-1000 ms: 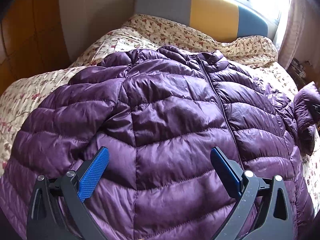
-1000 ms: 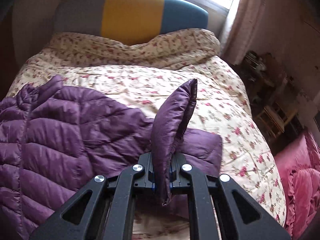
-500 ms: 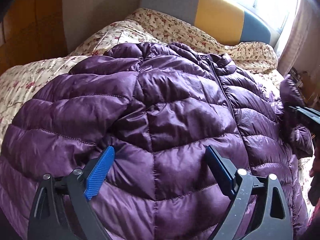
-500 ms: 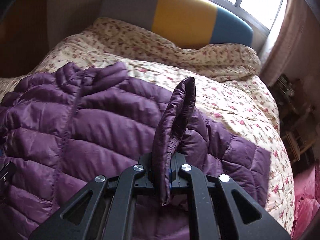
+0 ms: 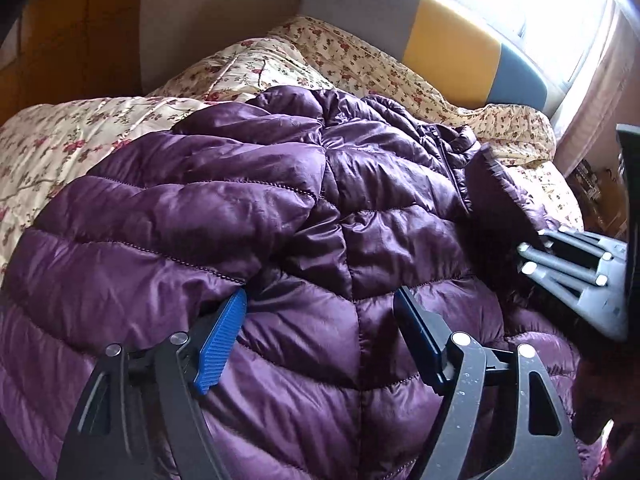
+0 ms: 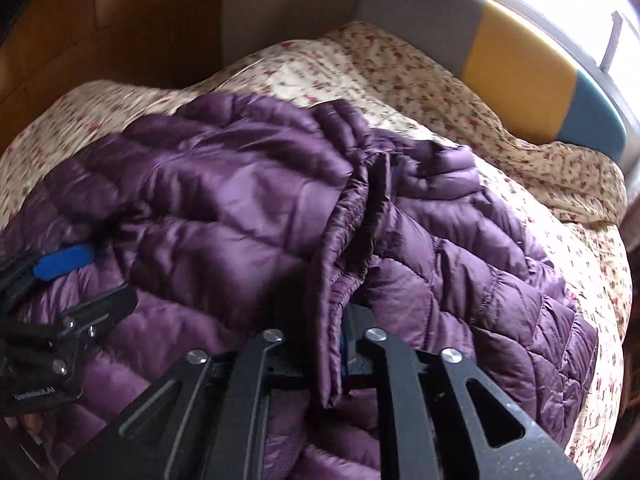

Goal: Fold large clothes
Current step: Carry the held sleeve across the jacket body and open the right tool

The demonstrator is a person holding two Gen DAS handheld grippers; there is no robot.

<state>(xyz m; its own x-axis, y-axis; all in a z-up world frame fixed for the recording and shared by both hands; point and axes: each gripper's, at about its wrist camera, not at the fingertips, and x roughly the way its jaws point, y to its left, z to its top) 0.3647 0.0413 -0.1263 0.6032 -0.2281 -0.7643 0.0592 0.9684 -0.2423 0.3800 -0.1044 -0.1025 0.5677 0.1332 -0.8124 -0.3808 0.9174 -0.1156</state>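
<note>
A purple puffer jacket [image 5: 248, 216] lies front up on the bed, zipper running up its middle. My left gripper [image 5: 320, 320] sits low on the jacket's lower front. Its jaws are closing, a bulge of jacket rises between the blue pads [image 5: 222, 344], and the left pad is tucked under a fold of the near sleeve. My right gripper [image 6: 340, 340] hovers over the jacket's right half with the far sleeve's cuff [image 6: 344, 240] standing between its jaws. They are opening, and a gap shows beside the cuff. In the left wrist view this right gripper [image 5: 528, 258] comes in from the right with the sleeve [image 5: 504, 196].
A floral quilt [image 5: 120, 128] covers the bed under the jacket. A grey, yellow and blue headboard [image 5: 448, 36] stands at the far end below a bright window. Wooden panelling [image 6: 100, 20] runs along the left; a curtain [image 5: 592, 92] hangs at the right.
My right gripper has swung left, carrying the sleeve from the quilt over the jacket's front, and its jaws have parted a little. My left gripper's jaws have narrowed around the jacket.
</note>
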